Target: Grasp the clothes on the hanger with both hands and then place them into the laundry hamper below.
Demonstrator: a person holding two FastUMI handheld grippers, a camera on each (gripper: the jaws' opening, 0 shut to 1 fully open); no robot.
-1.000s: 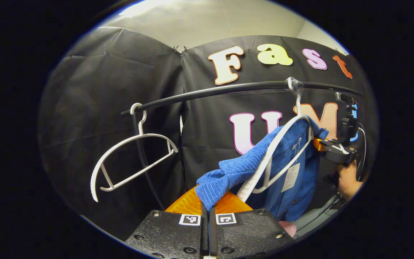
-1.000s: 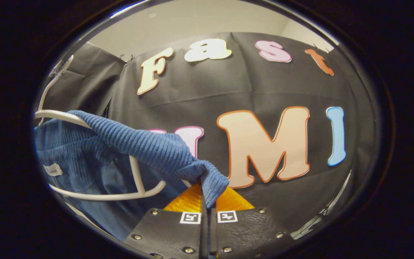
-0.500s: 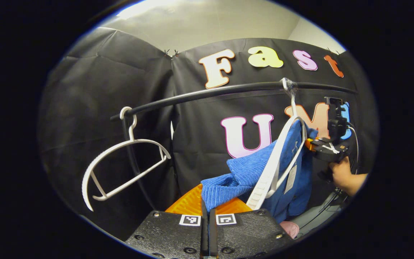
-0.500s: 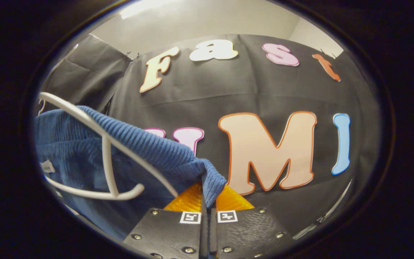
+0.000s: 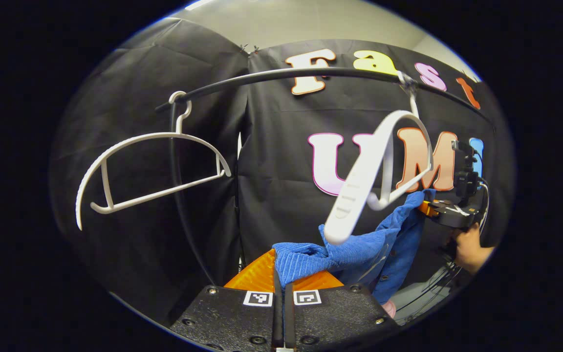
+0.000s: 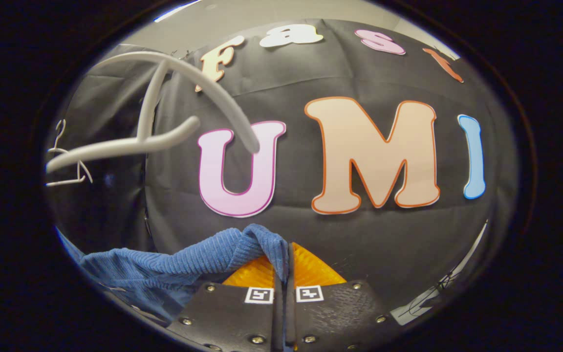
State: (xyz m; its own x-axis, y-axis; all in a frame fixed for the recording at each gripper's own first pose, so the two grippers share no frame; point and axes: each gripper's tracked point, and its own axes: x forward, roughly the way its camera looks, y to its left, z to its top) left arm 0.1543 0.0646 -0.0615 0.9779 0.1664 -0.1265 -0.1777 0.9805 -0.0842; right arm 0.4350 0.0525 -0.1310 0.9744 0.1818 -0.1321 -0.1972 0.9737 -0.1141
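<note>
Left gripper (image 5: 279,281) fingers pinching blue garment (image 5: 359,247), right gripper (image 6: 281,266) likewise; no readable labels

Place: looking like a staged recording booth, not a lived-in home
Walls: hanging as black cloth (image 5: 154,88), pinned at the seams
Above: showing a plain pale ceiling (image 5: 311,19)
Fittings: carrying white hangers (image 5: 149,166) on a black rail (image 5: 281,76)
Floor corner: trailing cables (image 5: 438,288)

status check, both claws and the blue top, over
Left claw shut on blue garment. Right claw shut on it too. Garment hangs below the white hanger, off it. Hamper unseen.
</note>
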